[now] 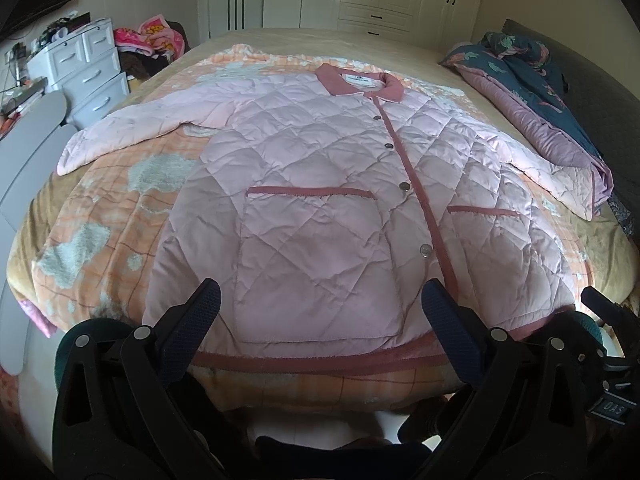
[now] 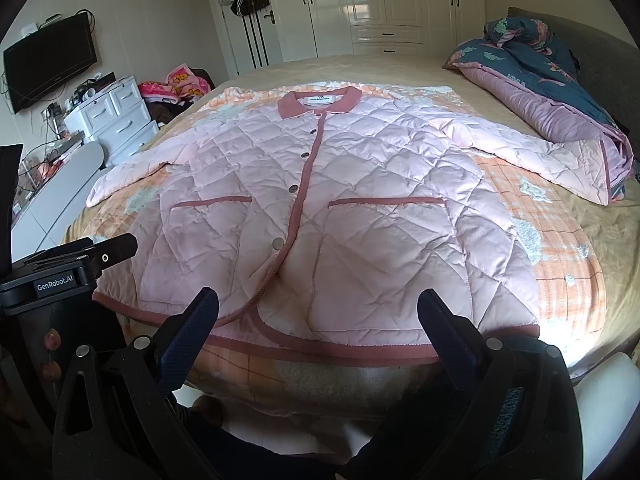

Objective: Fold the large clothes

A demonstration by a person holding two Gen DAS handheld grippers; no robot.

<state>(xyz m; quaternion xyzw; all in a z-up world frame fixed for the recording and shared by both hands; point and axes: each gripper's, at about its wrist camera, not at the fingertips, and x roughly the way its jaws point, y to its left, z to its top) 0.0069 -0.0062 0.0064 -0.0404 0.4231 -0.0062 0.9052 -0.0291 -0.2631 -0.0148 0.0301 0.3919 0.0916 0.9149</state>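
Observation:
A large pink quilted jacket (image 1: 320, 184) with a dark pink collar, button placket and two front pockets lies flat and buttoned on the bed, sleeves spread to both sides. It also shows in the right wrist view (image 2: 340, 208). My left gripper (image 1: 320, 312) is open and empty, held just above the jacket's hem over the left pocket. My right gripper (image 2: 318, 316) is open and empty above the hem near the right pocket. The left gripper's body (image 2: 60, 276) shows at the left of the right wrist view.
An orange checked blanket (image 1: 120, 220) lies under the jacket on the bed (image 2: 616, 232). A bunched dark floral quilt (image 2: 540, 80) lies at the far right. White drawers (image 2: 116, 120), a clothes pile (image 2: 176, 84), a TV (image 2: 48, 60) and wardrobes (image 2: 380, 4) stand behind.

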